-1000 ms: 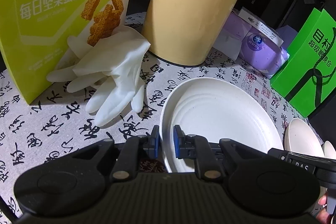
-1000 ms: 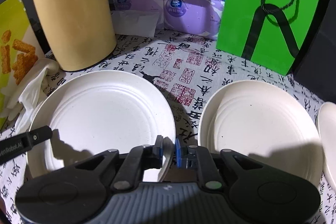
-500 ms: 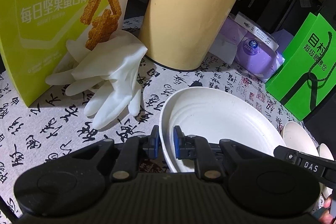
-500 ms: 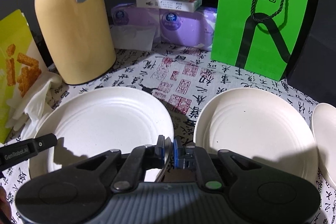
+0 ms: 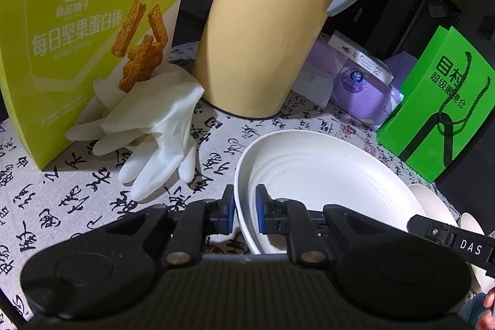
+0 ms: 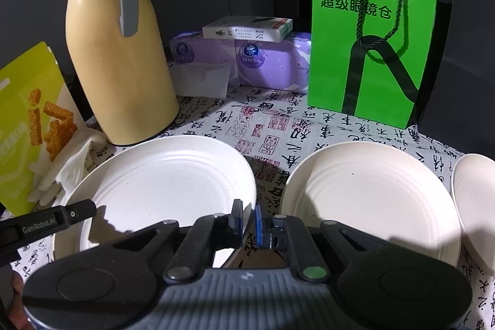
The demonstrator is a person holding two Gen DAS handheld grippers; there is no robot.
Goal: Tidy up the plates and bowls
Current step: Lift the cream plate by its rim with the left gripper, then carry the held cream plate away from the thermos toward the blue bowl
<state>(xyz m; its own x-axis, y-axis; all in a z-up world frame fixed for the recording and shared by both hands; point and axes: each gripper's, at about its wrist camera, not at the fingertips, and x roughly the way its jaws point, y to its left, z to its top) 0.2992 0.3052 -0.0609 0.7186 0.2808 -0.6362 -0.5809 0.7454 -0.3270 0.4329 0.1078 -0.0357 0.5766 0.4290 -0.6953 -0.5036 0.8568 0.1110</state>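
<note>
We observe two tools gripping one white plate (image 5: 324,175) from opposite edges. In the left wrist view the left tool (image 5: 244,212) sits at lower centre, its blue pads clenched on the plate's near-left rim, the rim passing between them. In the right wrist view the right tool (image 6: 247,220) is at lower centre, its pads clamped tight on the near-right rim of the same plate (image 6: 161,175). The plate sits tilted in both views; we cannot tell whether it is touching the desk (image 6: 278,126).

A second white plate (image 6: 371,194) lies flat at the right of the right wrist frame, just beside the gripped plate and apart from it. A further white dish (image 6: 473,197) is cut off at the far right edge; we cannot tell whether it is a plate or a bowl.

The desk carries a cloth printed with black calligraphy. Behind the gripped plate, upper left of the right wrist frame, stands a yellow jug (image 6: 120,61) with a grey handle. A green paper bag (image 6: 371,30) stands upright at upper right. Between them lie purple tissue packs (image 6: 247,61) with a small white box (image 6: 247,28) on top. A yellow-green snack box (image 5: 83,30) fills the upper left of the left wrist frame, with white gloves (image 5: 154,126) lying against its base.
</note>
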